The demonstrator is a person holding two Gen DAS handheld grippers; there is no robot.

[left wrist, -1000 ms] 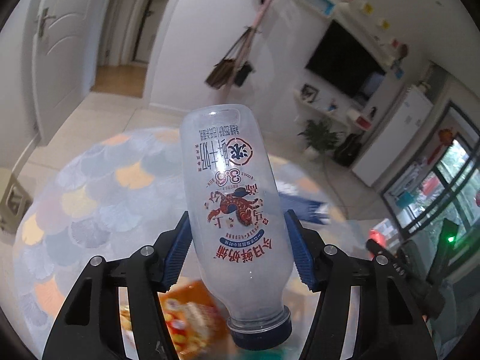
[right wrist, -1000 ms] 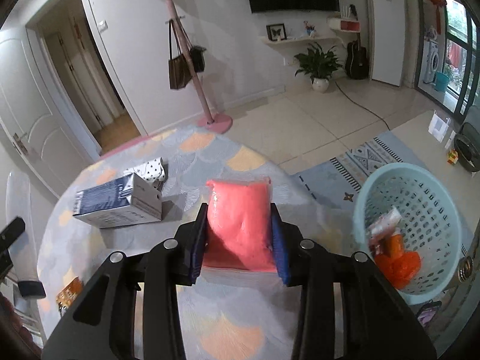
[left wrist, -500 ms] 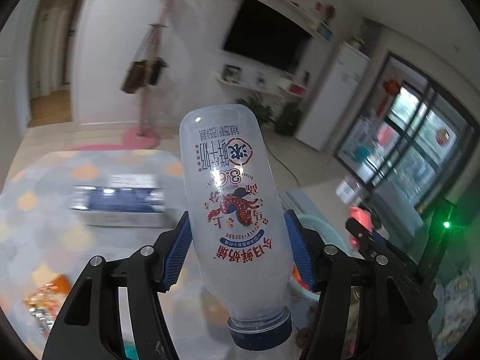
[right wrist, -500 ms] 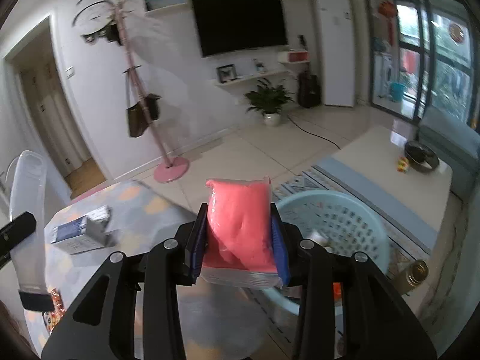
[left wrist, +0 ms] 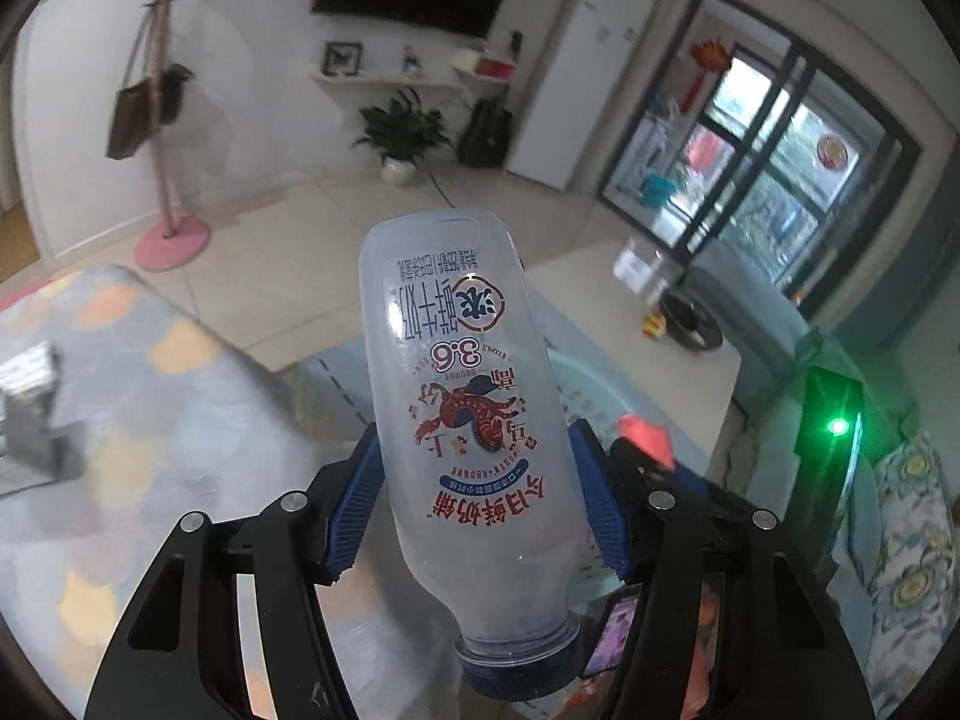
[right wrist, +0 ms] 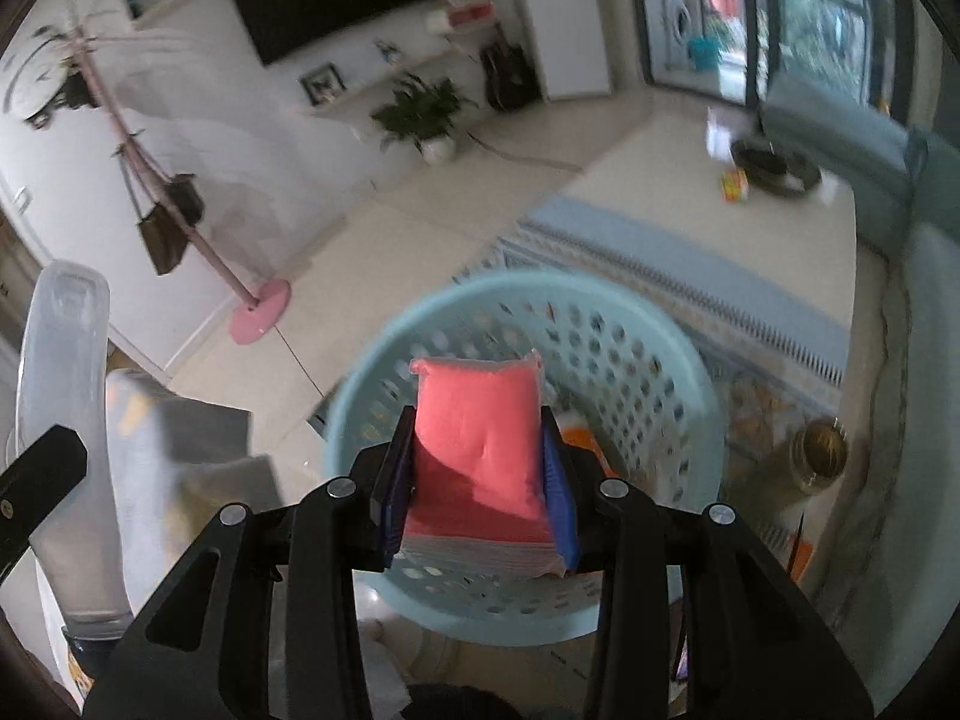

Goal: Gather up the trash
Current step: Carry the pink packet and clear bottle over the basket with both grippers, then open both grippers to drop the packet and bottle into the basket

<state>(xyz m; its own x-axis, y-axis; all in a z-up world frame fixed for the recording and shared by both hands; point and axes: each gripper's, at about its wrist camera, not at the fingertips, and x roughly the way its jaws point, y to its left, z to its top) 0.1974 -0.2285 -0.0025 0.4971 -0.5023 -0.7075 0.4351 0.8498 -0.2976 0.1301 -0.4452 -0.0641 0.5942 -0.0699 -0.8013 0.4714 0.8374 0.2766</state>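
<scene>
My left gripper (left wrist: 477,504) is shut on an empty clear plastic milk bottle (left wrist: 462,408) with a blue cap, held cap toward the camera. My right gripper (right wrist: 477,480) is shut on a pink packet (right wrist: 477,438) and holds it above a light blue perforated basket (right wrist: 672,372) on the floor. Orange trash (right wrist: 579,438) lies inside the basket. The bottle also shows at the left edge of the right wrist view (right wrist: 66,420). The pink packet's tip shows in the left wrist view (left wrist: 645,438), beside the basket's rim (left wrist: 591,375).
A round table with a scalloped pastel cloth (left wrist: 120,420) lies to the left, with a box (left wrist: 27,408) on it. A pink coat stand (right wrist: 258,312), a striped rug (right wrist: 690,276), a low white table (right wrist: 690,180) and a glass jar (right wrist: 819,456) surround the basket.
Both grippers have swung right from the table toward the basket. The pink packet is now over the basket's opening. Both grips are unchanged.
</scene>
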